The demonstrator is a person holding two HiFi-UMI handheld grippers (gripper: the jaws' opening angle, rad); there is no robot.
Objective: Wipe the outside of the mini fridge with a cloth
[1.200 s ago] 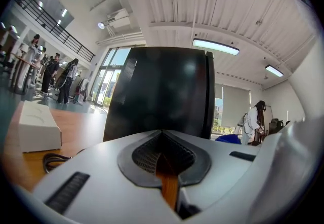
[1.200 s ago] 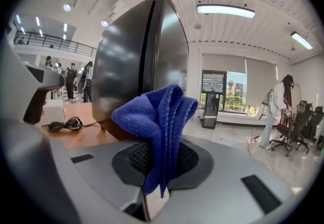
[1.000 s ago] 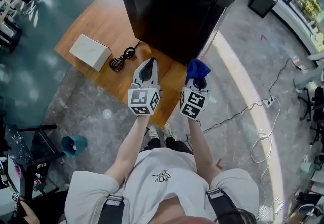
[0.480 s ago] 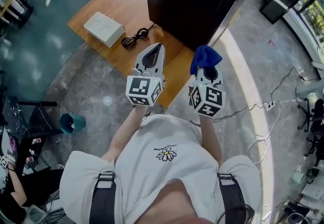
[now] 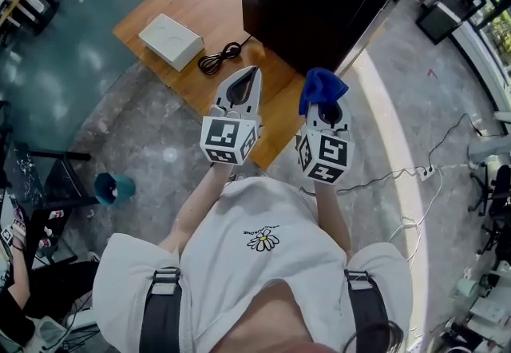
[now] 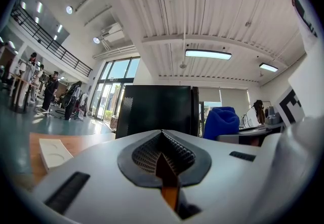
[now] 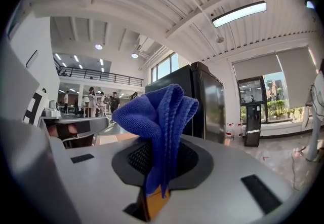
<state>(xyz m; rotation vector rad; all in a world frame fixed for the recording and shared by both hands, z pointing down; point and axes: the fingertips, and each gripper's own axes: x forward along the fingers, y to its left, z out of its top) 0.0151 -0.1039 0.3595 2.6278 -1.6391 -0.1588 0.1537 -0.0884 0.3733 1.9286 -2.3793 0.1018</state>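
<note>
The black mini fridge [image 5: 319, 0] stands on a low wooden platform [image 5: 215, 16], with a yellow sticker on its top. It rises ahead in the left gripper view [image 6: 159, 109] and the right gripper view [image 7: 202, 101]. My right gripper [image 5: 323, 100] is shut on a bunched blue cloth [image 5: 321, 88], which sticks up from the jaws [image 7: 159, 132]. My left gripper [image 5: 242, 88] is shut with nothing in it [image 6: 163, 159]. Both are held side by side in front of the fridge, short of touching it.
A white box [image 5: 170, 40] and a coiled black cable [image 5: 221, 58] lie on the platform left of the fridge. A teal bin [image 5: 114, 188] stands on the grey floor at left. White cables and a power strip [image 5: 427, 172] trail at right. People stand far off.
The view has shifted so the fridge and platform sit further right and higher. Both grippers stay shut, side by side, and the cloth stays in the right one.
</note>
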